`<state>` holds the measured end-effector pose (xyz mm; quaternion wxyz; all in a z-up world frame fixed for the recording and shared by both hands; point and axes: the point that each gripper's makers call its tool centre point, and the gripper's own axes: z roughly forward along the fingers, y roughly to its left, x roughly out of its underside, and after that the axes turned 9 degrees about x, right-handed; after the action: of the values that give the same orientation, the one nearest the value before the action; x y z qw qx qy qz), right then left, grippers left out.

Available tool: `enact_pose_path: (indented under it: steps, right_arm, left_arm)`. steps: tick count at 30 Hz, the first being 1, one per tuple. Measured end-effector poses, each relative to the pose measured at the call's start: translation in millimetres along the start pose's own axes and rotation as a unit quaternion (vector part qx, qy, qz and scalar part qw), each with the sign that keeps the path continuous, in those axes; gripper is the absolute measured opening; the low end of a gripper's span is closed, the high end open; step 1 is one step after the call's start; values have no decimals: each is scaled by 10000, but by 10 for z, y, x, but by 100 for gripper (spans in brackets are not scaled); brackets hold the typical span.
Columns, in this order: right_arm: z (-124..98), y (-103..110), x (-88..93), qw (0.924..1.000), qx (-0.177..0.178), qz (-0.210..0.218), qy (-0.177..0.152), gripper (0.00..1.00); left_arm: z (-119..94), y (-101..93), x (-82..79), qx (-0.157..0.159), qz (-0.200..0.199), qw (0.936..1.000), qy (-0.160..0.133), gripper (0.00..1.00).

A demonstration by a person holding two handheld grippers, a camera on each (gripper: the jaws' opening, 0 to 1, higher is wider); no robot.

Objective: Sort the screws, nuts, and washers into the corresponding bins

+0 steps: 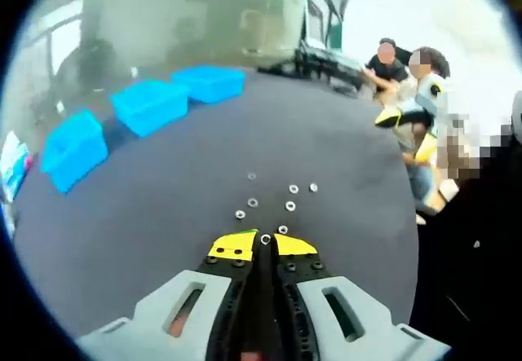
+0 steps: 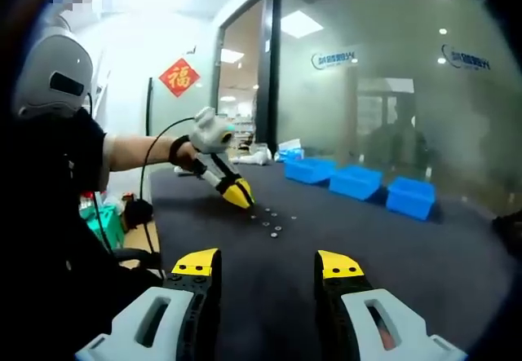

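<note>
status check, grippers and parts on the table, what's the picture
Left gripper shut on a small nut. Right gripper open, held above table. Loose parts still scattered; three blue bins unobstructed.

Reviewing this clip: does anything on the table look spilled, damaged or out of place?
Nothing stands out. The small metal parts lie loose on the dark table, apart from the three blue bins, as unsorted pieces would. The left gripper is shut at one small part; the right gripper is open above the table.

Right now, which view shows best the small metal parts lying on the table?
The left gripper view: the small metal parts lie close ahead of the left gripper, each separate. In the right gripper view they are distant specks.
</note>
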<state>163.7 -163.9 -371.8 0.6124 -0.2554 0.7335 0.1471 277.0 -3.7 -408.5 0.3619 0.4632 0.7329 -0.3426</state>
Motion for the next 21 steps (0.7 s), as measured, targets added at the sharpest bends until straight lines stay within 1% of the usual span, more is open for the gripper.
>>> enact_pose_path:
  steps: [1, 2, 4, 6, 9, 13, 15, 21]
  right_arm:
    - [2, -17, -13, 10000, 37, 8, -22, 42]
    - [2, -36, -26, 10000, 70, 11, -48, 42]
    - [4, -67, -57, 9998, 141, 39, -108, 42]
    - [8, -90, -86, 9996, 208, 74, -183, 42]
    - [19, -100, -99, 9994, 254, 81, -210, 42]
    - [20, -101, -136, 9992, 294, 76, -266, 42]
    - [22, -104, -158, 9990, 320, 73, -300, 42]
    - [42, -135, -183, 9985, 385, 115, -360, 42]
  left_arm:
    - [-61, 6, -55, -109, -18, 9996, -242, 4]
    - [-110, 15, -93, -198, -54, 9990, -407, 4]
    - [-194, 38, -159, -363, -58, 9971, -661, 4]
    - [-295, 81, -240, -594, -40, 9939, -931, 4]
    - [-408, 139, -354, -811, -88, 9884, -1279, 4]
    - [-498, 230, -458, -1067, 6, 9836, -1453, 4]
    - [-520, 270, -491, -1129, 0, 9820, -1513, 4]
    - [-610, 515, -630, -1511, -44, 9722, -1789, 4]
